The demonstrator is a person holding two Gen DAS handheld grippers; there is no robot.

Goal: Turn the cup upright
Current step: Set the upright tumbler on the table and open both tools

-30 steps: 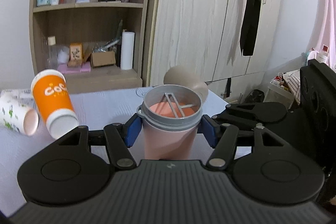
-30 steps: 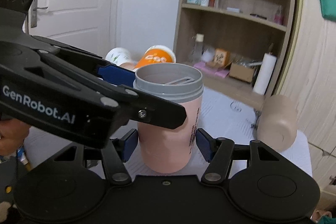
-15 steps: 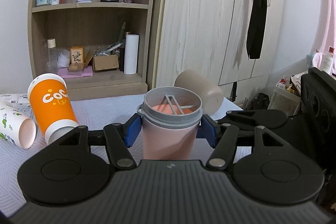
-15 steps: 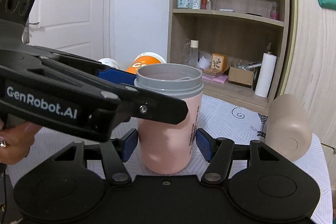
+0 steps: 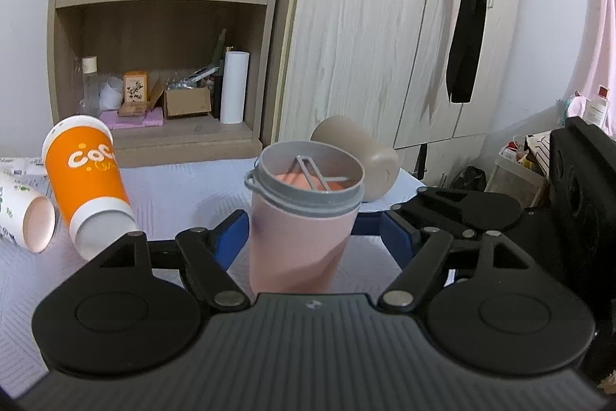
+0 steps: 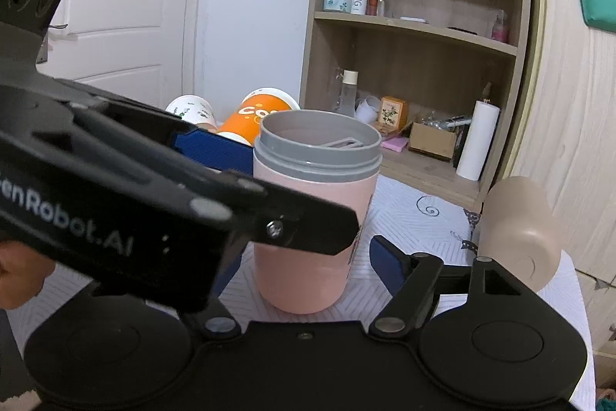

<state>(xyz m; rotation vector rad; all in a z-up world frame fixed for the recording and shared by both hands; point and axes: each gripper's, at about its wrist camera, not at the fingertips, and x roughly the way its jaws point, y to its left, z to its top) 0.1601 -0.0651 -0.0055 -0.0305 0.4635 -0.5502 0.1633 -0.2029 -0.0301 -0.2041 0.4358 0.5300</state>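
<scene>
Both sets of jaws stand spread, with gaps beside the pink cup [image 5: 300, 241]. The left gripper [image 5: 308, 237] and right gripper [image 6: 308, 257] bracket it, upright on the quilted tablecloth [image 6: 415, 218]. Smooth rigid plastic, likely light and slippery; grasp mid-body below the grey threaded collar [image 6: 319, 160].

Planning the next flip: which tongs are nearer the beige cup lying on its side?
Right. The right tongs reach just short of the beige cup, off their right finger; the left tongs straddle the pink cup, which stands between.
</scene>
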